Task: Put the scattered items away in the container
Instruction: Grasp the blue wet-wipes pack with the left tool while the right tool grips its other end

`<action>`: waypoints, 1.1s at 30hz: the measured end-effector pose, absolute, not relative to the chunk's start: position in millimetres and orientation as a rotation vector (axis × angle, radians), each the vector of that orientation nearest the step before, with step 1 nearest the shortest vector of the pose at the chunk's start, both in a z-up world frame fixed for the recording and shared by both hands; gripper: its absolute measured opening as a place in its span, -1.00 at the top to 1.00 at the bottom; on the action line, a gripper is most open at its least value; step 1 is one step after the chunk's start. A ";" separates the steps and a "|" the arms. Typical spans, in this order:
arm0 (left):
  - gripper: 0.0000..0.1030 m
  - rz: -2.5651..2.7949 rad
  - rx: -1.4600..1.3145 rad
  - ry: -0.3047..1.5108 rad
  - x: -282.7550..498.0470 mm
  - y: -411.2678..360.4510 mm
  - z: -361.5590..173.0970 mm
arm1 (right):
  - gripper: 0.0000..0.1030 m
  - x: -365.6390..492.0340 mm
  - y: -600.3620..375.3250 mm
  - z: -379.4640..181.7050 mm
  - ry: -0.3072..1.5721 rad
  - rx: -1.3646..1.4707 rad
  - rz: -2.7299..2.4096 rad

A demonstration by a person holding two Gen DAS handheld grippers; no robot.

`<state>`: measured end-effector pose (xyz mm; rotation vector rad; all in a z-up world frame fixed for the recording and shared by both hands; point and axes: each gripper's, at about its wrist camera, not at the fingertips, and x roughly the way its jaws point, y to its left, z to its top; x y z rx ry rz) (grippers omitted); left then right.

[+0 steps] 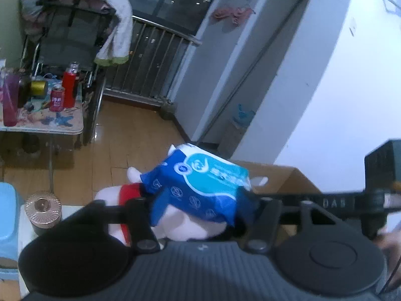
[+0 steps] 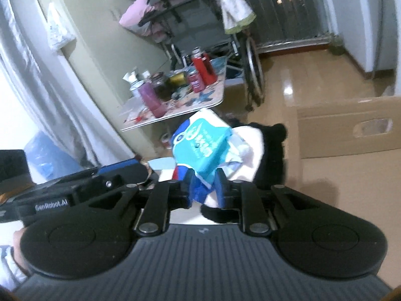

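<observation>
A blue and teal tissue pack (image 1: 200, 185) is held up in the air between both grippers. My left gripper (image 1: 200, 205) is shut on its lower blue end. My right gripper (image 2: 203, 188) is shut on the pack (image 2: 200, 145) from the other side. Behind the pack lies a white plush toy (image 1: 175, 225) with a red band; in the right wrist view a white and black plush (image 2: 263, 158) shows. The cardboard box (image 2: 345, 130) stands just beyond, with a handle cutout; its flap (image 1: 280, 175) shows in the left wrist view.
A small table (image 1: 50, 123) with bottles and a red flask (image 1: 69, 87) stands at the left, with a wheelchair (image 1: 70, 32) behind it. A round metal-lidded jar (image 1: 43, 208) sits on a white surface at lower left, beside a light blue stool (image 1: 7, 215). The wooden floor (image 2: 313, 75) lies beyond.
</observation>
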<state>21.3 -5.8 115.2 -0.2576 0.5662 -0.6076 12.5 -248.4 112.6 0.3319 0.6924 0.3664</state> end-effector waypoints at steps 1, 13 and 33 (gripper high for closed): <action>-0.26 -0.601 -0.265 0.564 24.7 -5.8 114.6 | 0.53 15.4 -247.8 110.0 0.695 0.336 0.368; -0.82 -0.506 -0.479 0.602 78.4 3.5 87.9 | -0.07 51.1 -246.7 88.2 0.745 0.468 0.381; -0.35 -0.590 -0.743 0.773 114.0 -10.1 42.1 | 0.00 62.3 -248.8 72.1 0.762 0.540 0.395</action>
